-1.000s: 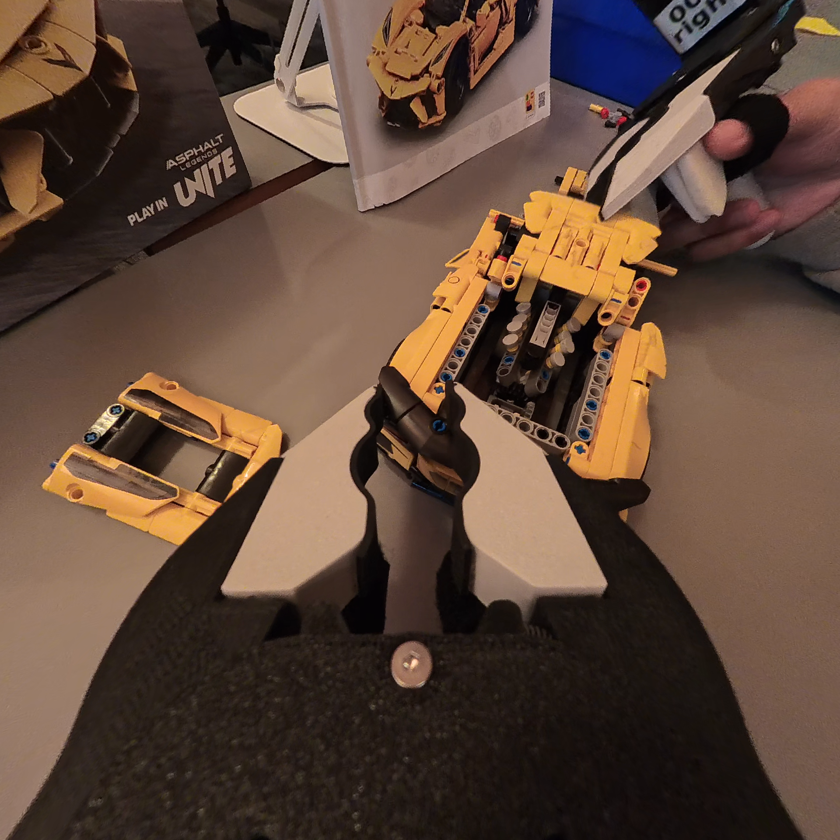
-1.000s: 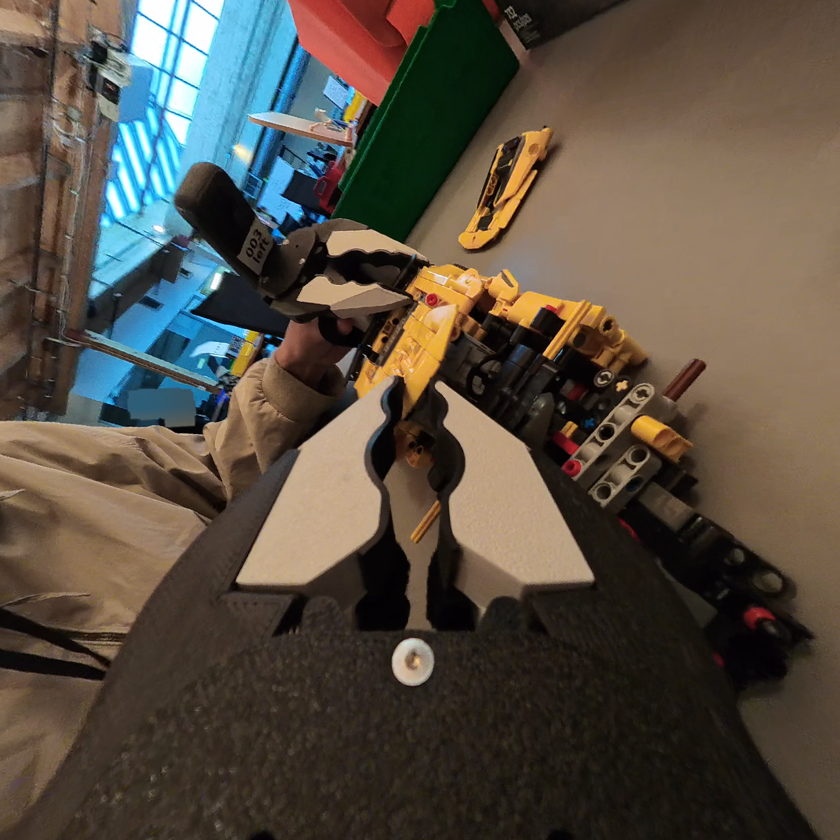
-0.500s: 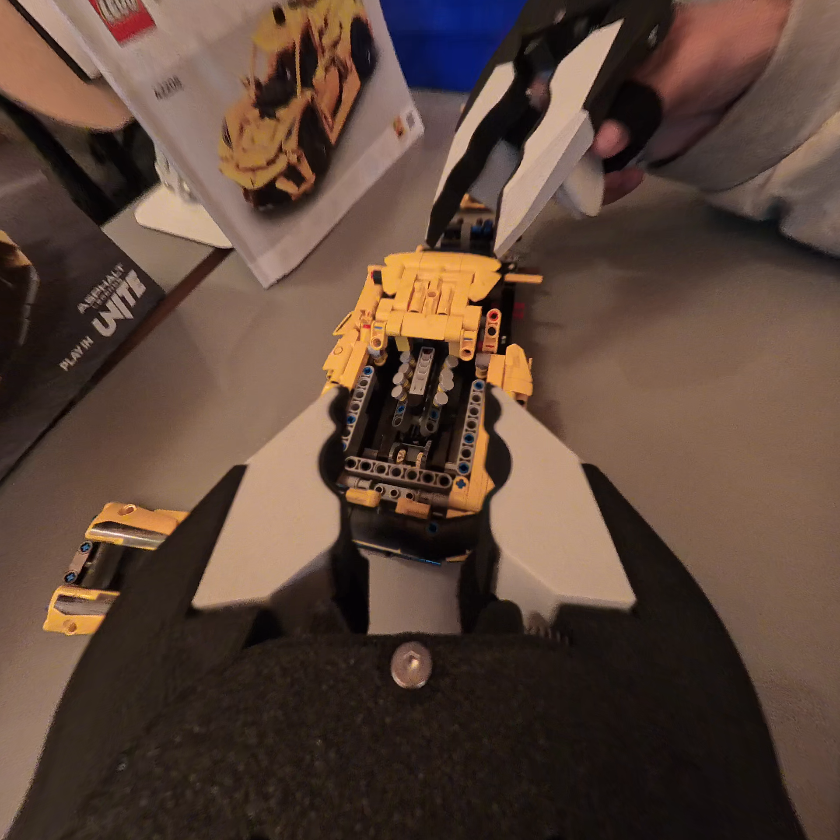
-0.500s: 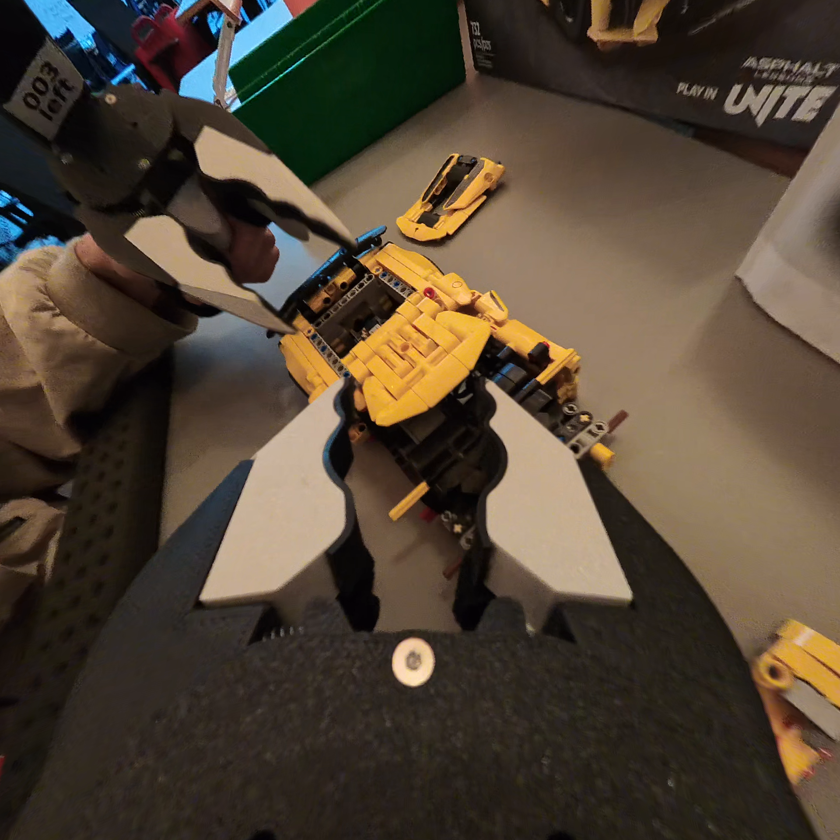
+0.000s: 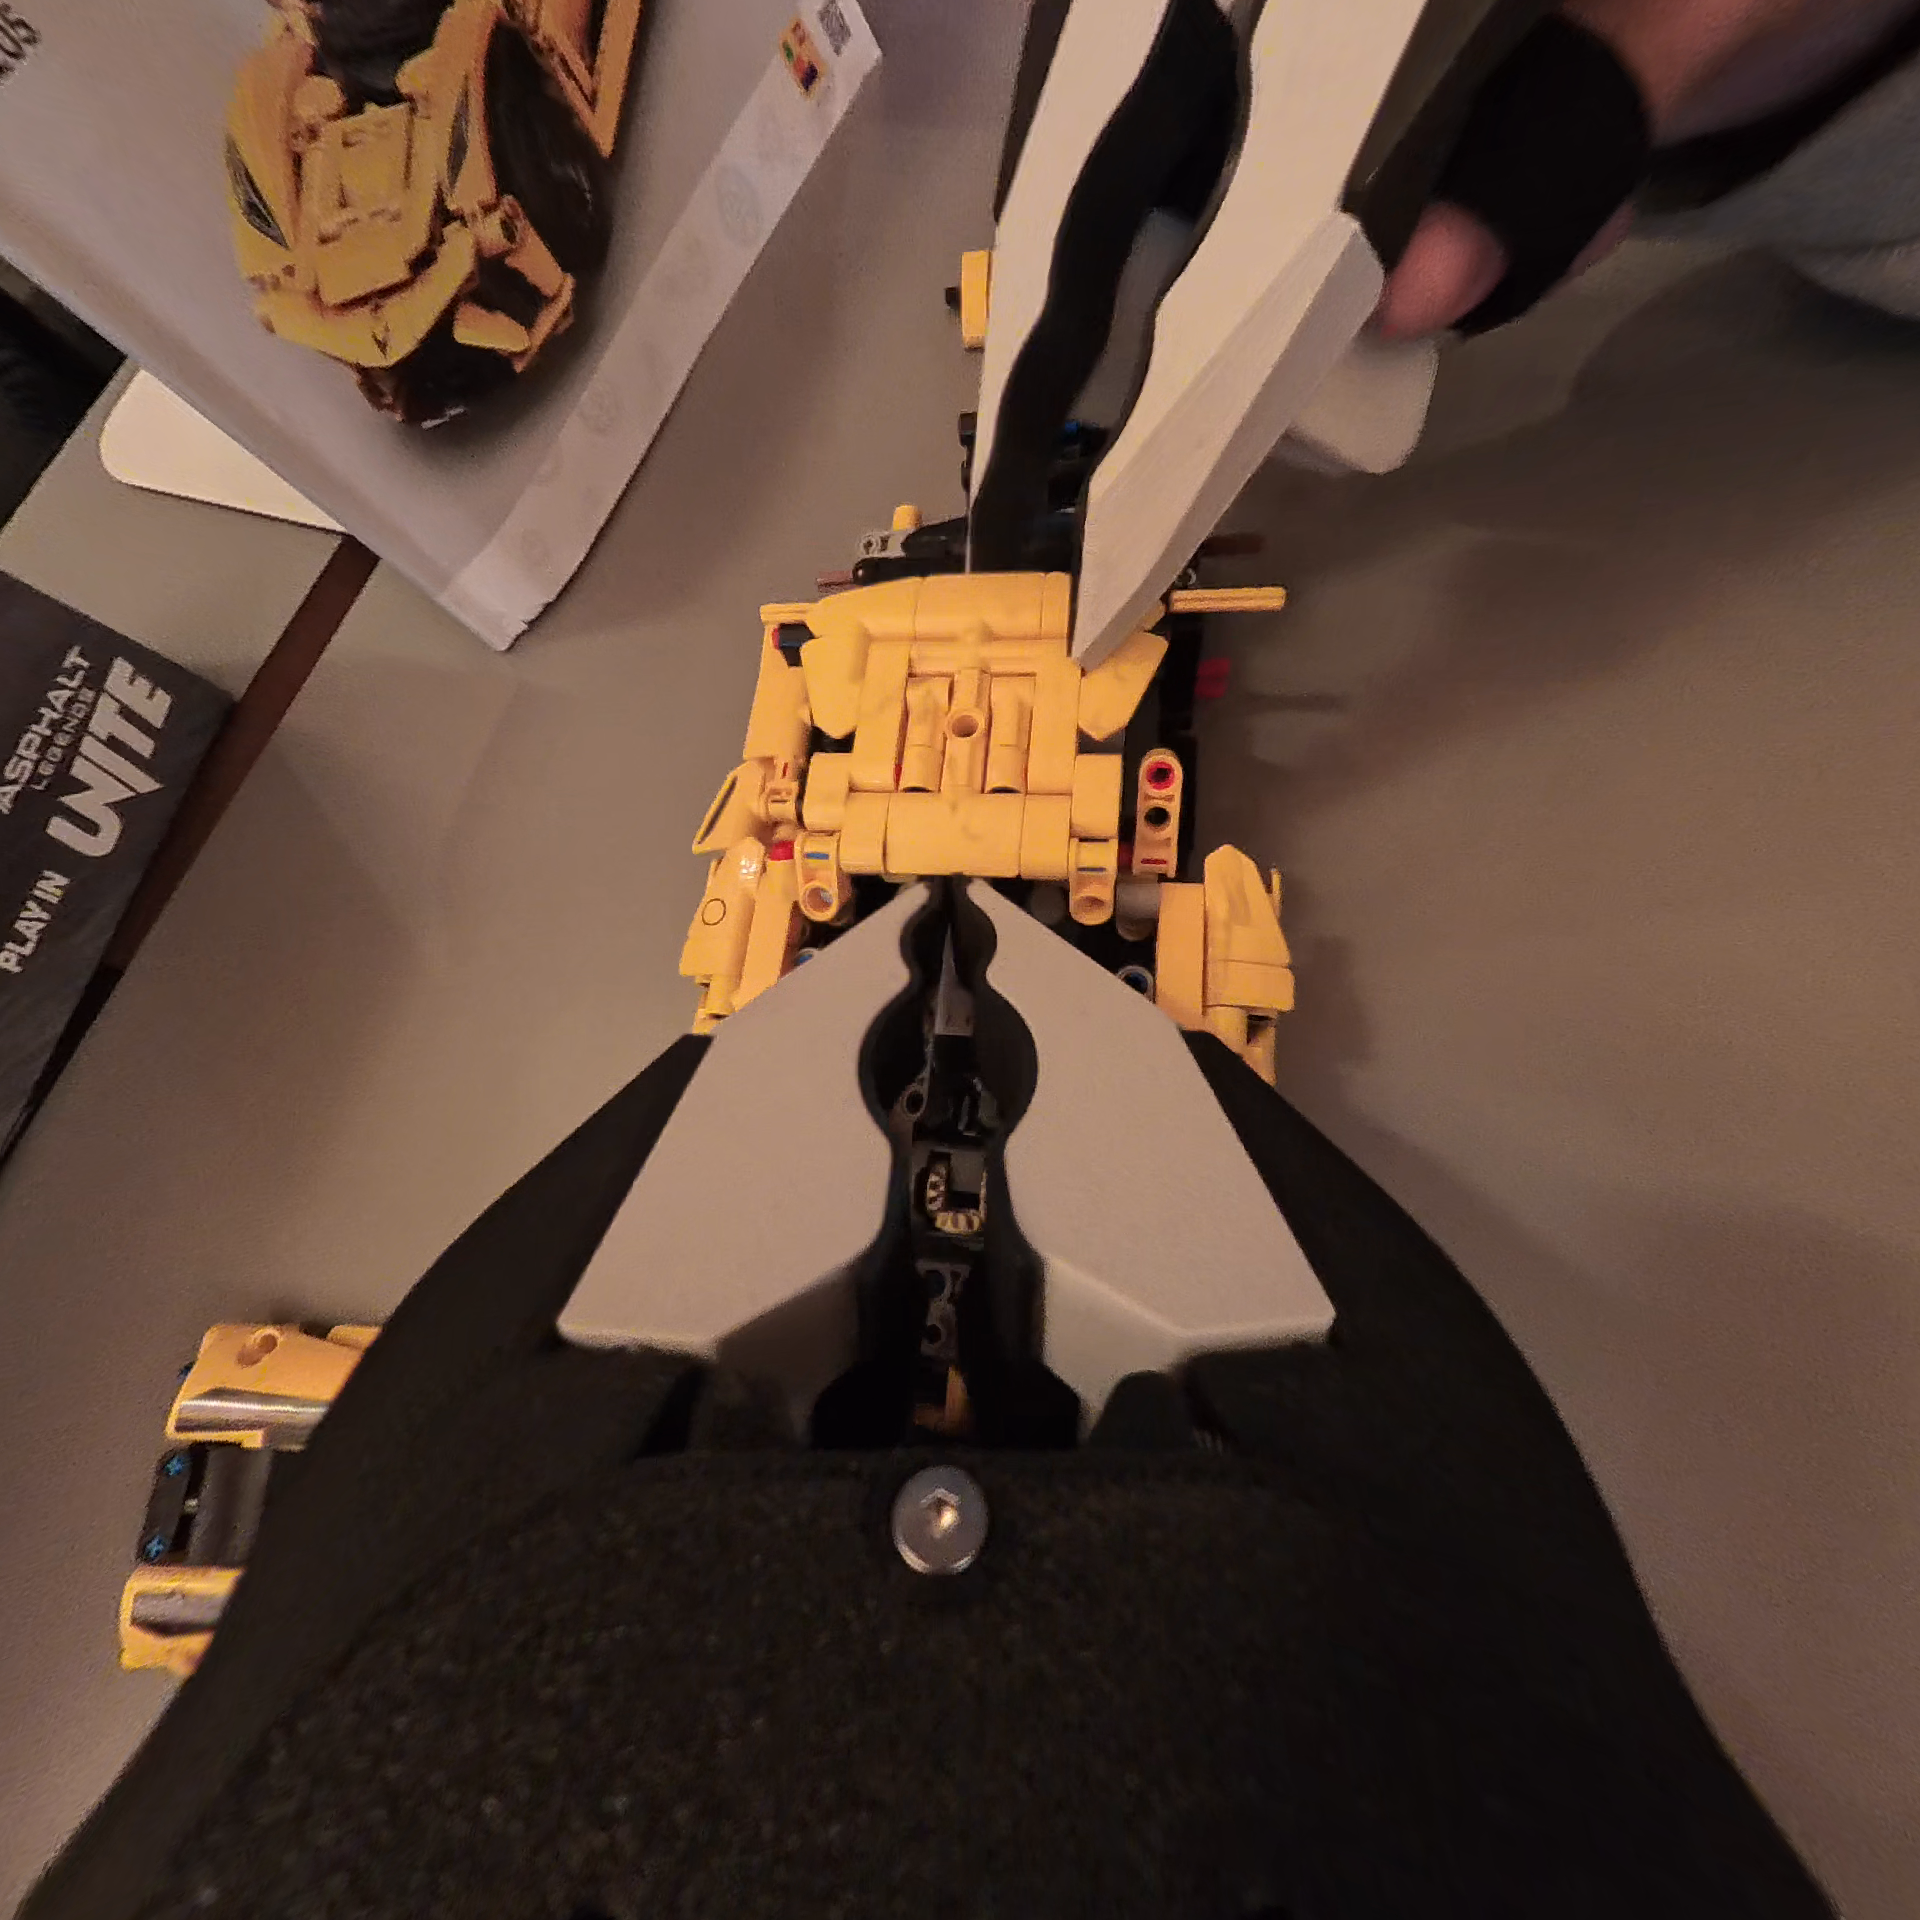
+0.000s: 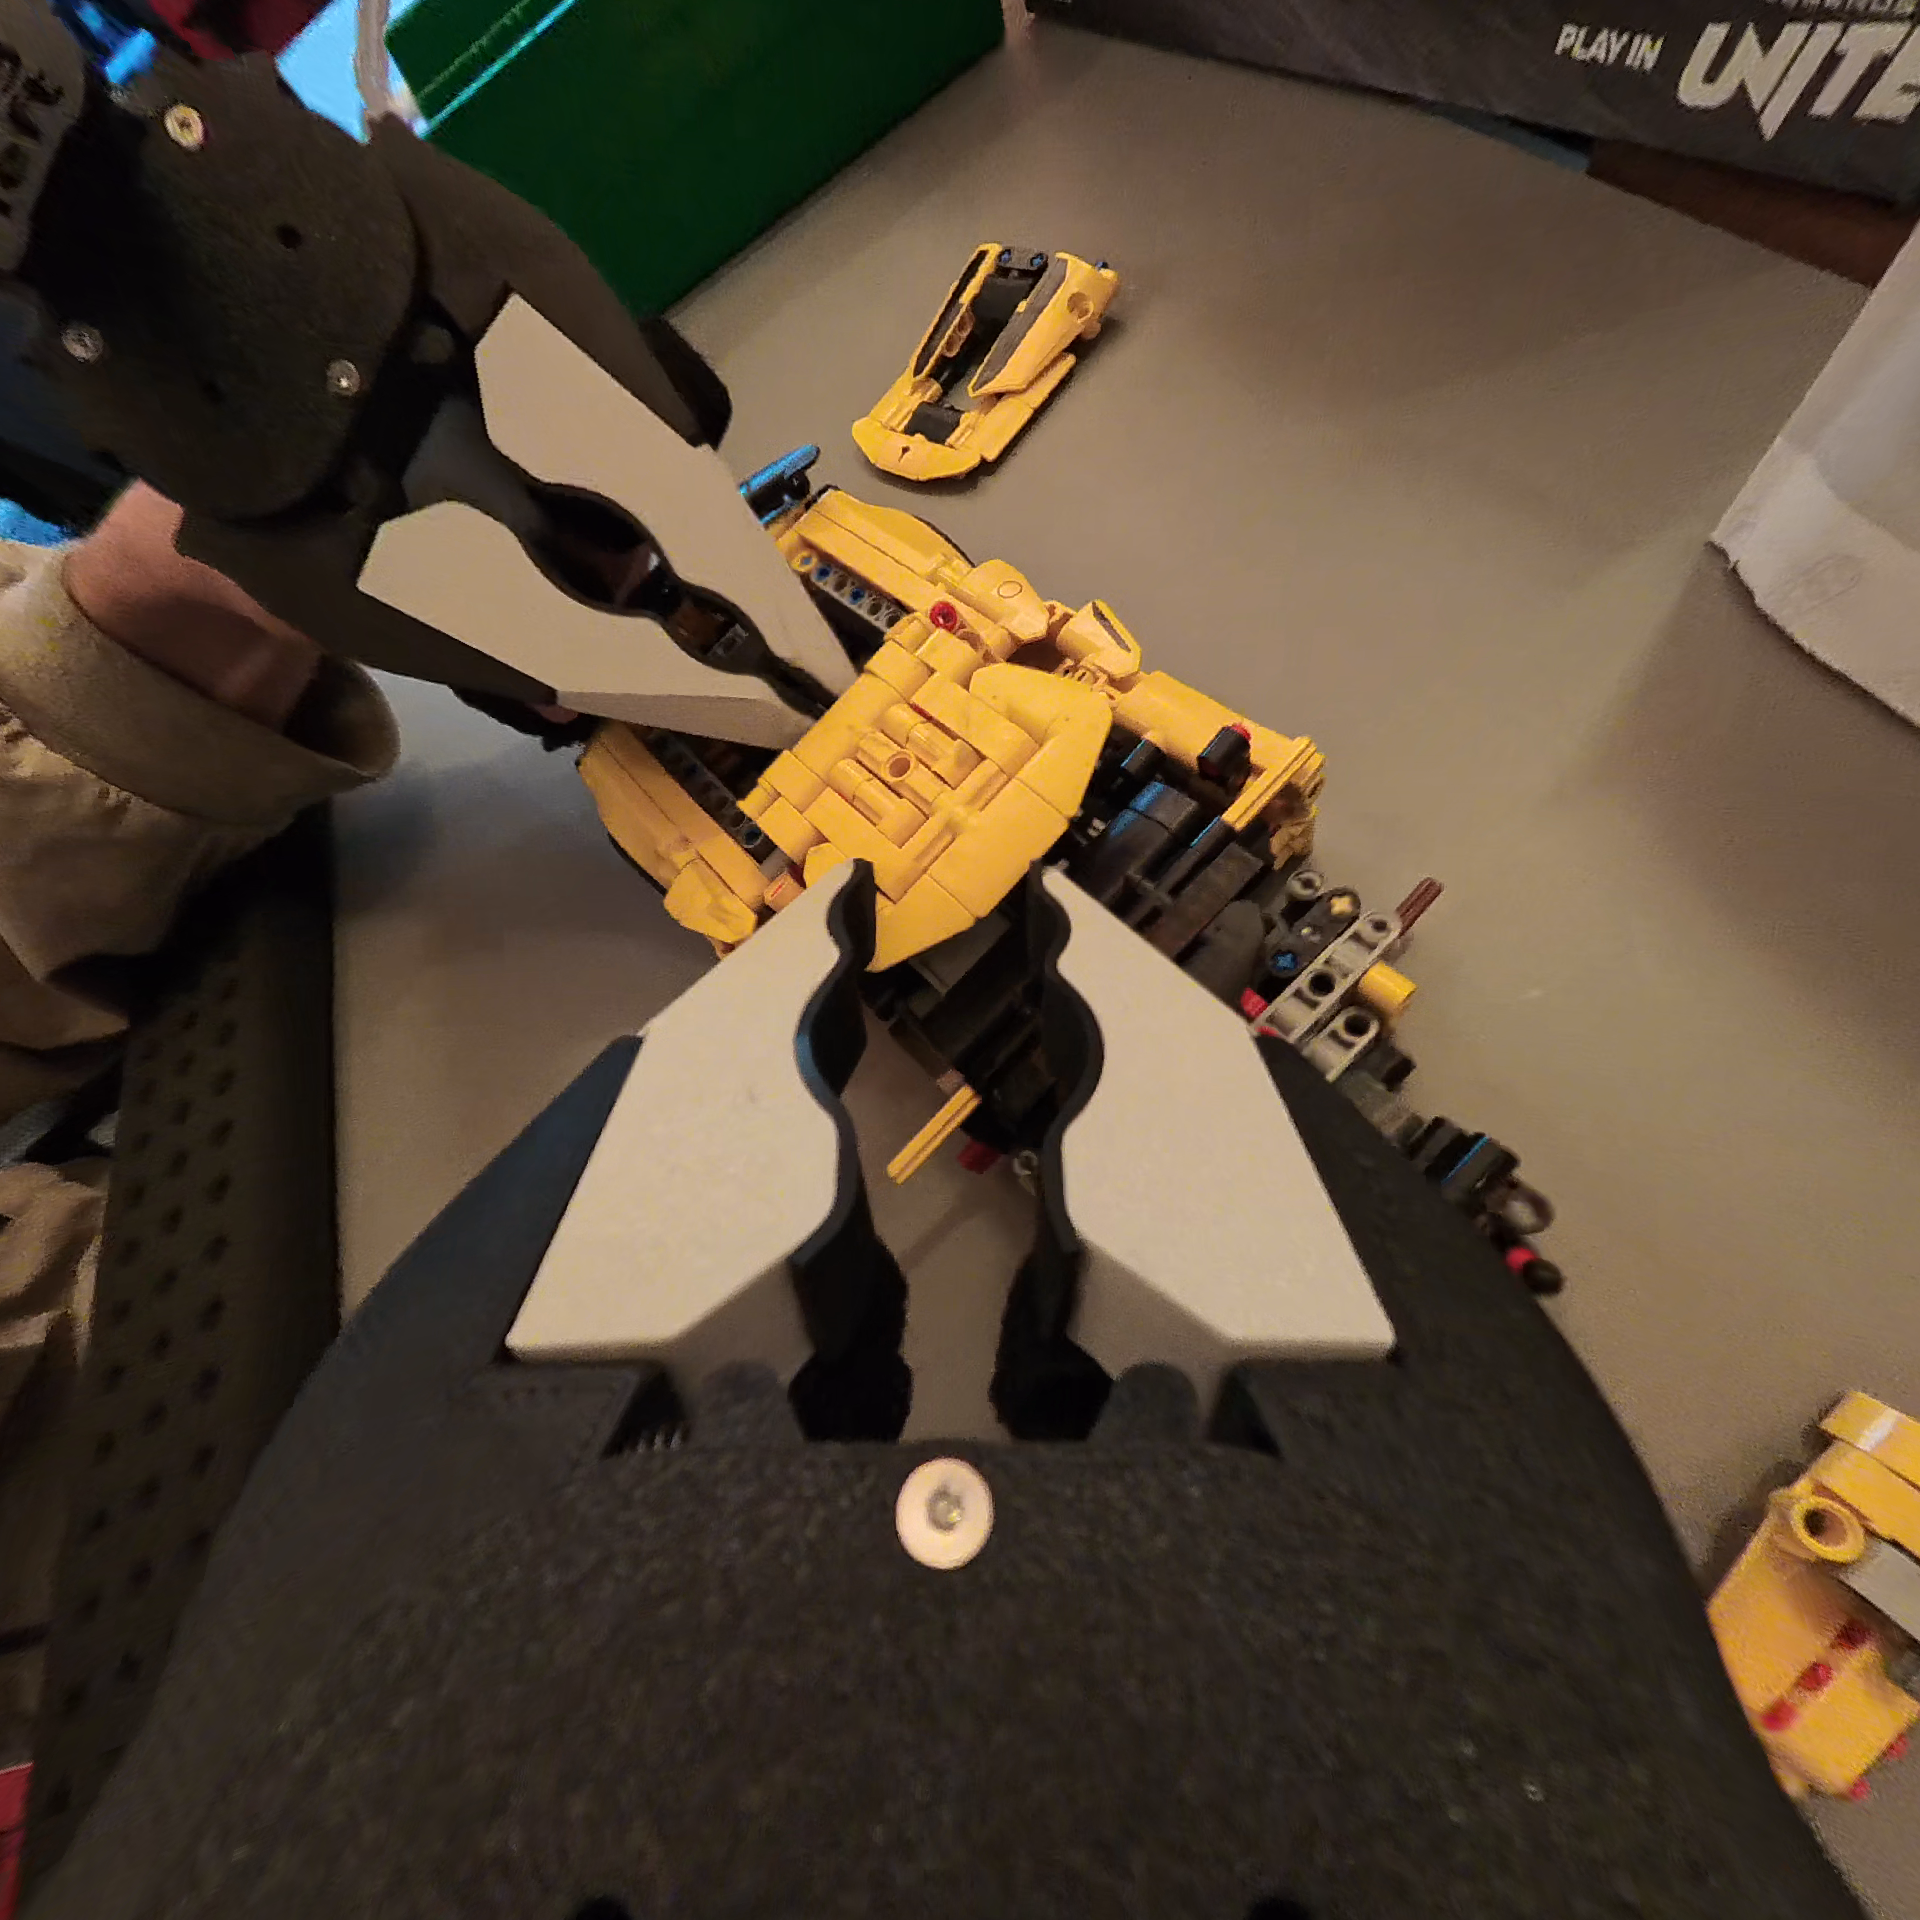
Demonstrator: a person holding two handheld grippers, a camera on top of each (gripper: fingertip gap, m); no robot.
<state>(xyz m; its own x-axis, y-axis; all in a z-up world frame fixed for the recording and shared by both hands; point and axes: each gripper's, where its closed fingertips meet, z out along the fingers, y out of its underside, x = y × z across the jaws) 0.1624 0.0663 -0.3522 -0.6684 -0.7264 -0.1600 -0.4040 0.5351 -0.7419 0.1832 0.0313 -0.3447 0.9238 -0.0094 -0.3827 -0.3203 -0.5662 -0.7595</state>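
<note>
A partly built yellow brick car model (image 5: 966, 769) lies on the grey table (image 5: 1558, 1039), its engine bay open. My left gripper (image 5: 951, 904) reaches into the bay just before the yellow rear panel. Its tips nearly touch, with a thin grey part of the car pinched between them. It also shows in the right wrist view (image 6: 805, 701), coming in from the left. My right gripper (image 6: 945, 894) comes from the opposite end of the car (image 6: 935, 790). Its fingers are partly closed around the rounded edge of the yellow panel. It also shows in the left wrist view (image 5: 1039, 592).
A loose yellow and black body section (image 5: 249, 1382) lies apart on the table, also seen in the right wrist view (image 6: 987, 364). An instruction booklet (image 5: 416, 260) stands on a white stand. A dark box (image 5: 73, 810), a green bin (image 6: 675, 125) and another yellow assembly (image 6: 1829, 1621) lie around. My right fingertips sit around 5 cm from my left ones. My right gripper's tips are some 15 cm from the yellow assembly (image 6: 1829, 1621).
Both grippers let go of the car ends, opened, and moved in. The left has shut inside the engine bay. The right has narrowed around the yellow panel.
</note>
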